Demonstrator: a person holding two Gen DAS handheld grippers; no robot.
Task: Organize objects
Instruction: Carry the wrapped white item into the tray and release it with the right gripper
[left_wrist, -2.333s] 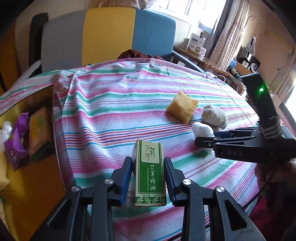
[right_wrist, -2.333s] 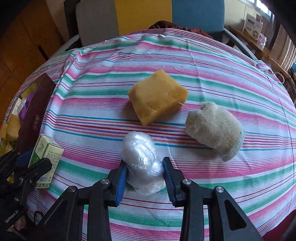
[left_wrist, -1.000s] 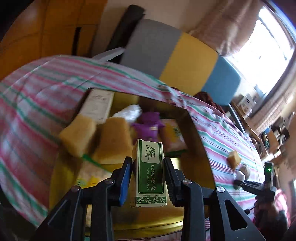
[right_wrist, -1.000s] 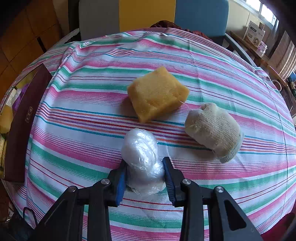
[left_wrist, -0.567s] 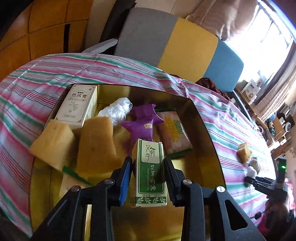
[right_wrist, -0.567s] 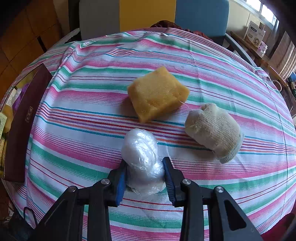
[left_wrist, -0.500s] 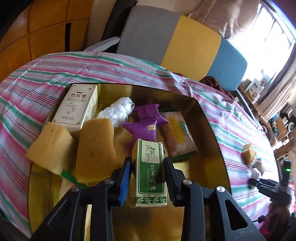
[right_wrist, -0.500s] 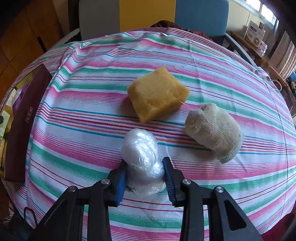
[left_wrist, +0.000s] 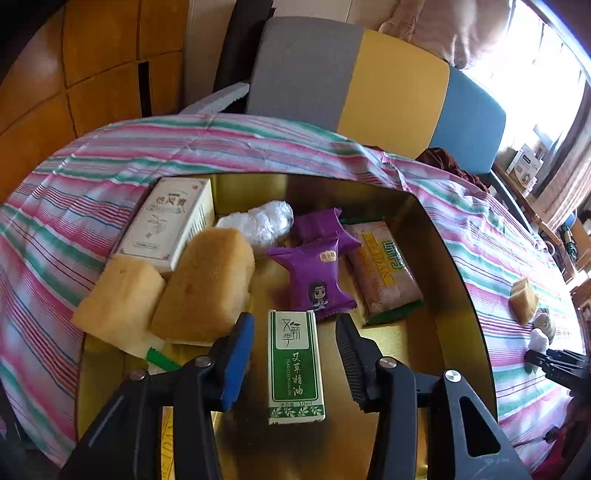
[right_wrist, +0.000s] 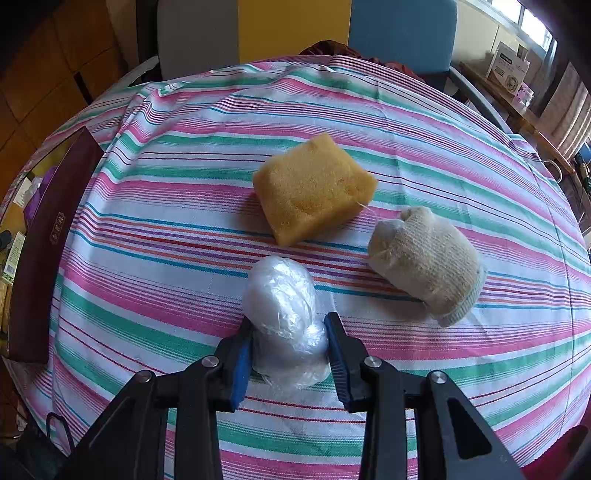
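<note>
Left gripper: I have just been opening its jaws over the gold tray; they now stand apart, clear on both sides of the green essential-oil box, so nothing is pinched.
Essential-oil box: it lies between the pads on the tray floor, label up, near the front, just in front of the purple snack packet. I judge this the release that ends its trip.
Why there: that front patch is bare; the back holds the white carton, two yellow sponges and a biscuit pack.
Right gripper: clamped on the crumpled plastic wrap ball, which rests on the striped cloth of the desk. I read this as a pre-grip, waiting for the tray to free up.
Left to sort: the sponge and the knitted sock bundle, both loose just beyond the ball.
Tray from the right view: its maroon wall sits at the far left, well apart from the ball.
Risk: pulling the left gripper back could nudge the light box.
</note>
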